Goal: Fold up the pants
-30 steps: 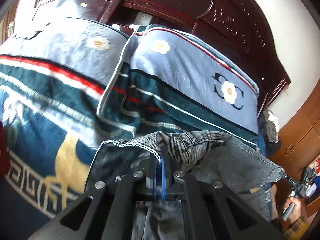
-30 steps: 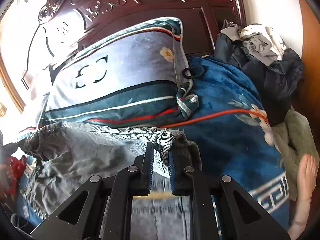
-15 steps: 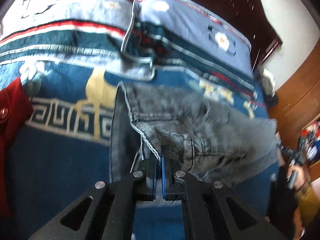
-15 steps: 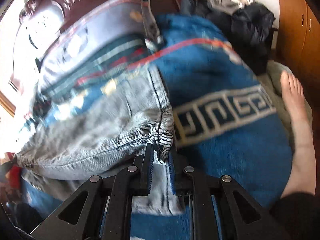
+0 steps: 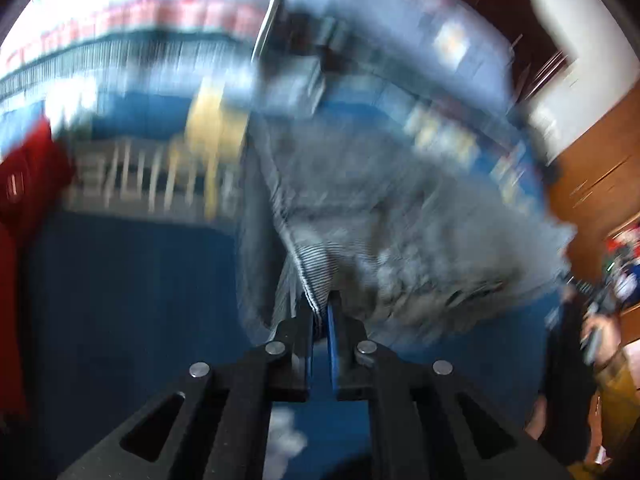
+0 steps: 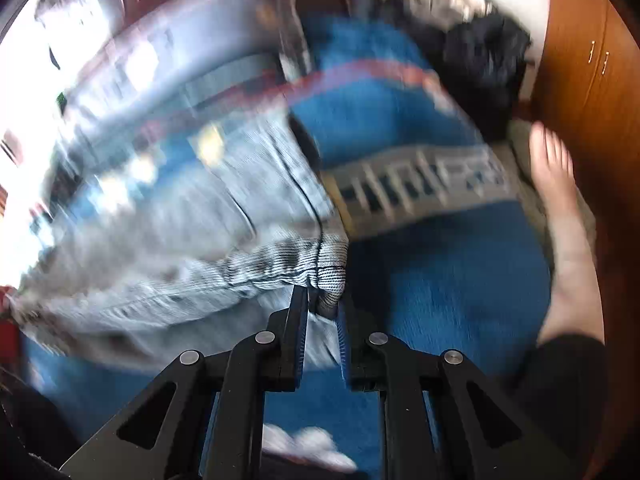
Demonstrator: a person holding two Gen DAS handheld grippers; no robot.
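Observation:
Grey denim pants lie folded over on a blue patterned blanket; both views are motion-blurred. My left gripper is shut on the pants' ribbed hem edge, low over the blanket. The pants show in the right wrist view too. My right gripper is shut on the other hem corner, also low over the blanket.
A red garment lies at the left. Pillows rest against the dark headboard. Dark clothes are piled at the far right beside a wooden cabinet. A bare foot rests on the bed's right edge.
Both grippers have pulled the pants' edge down and toward me, from up near the pillows to low over the blanket. The pants now lie doubled over.

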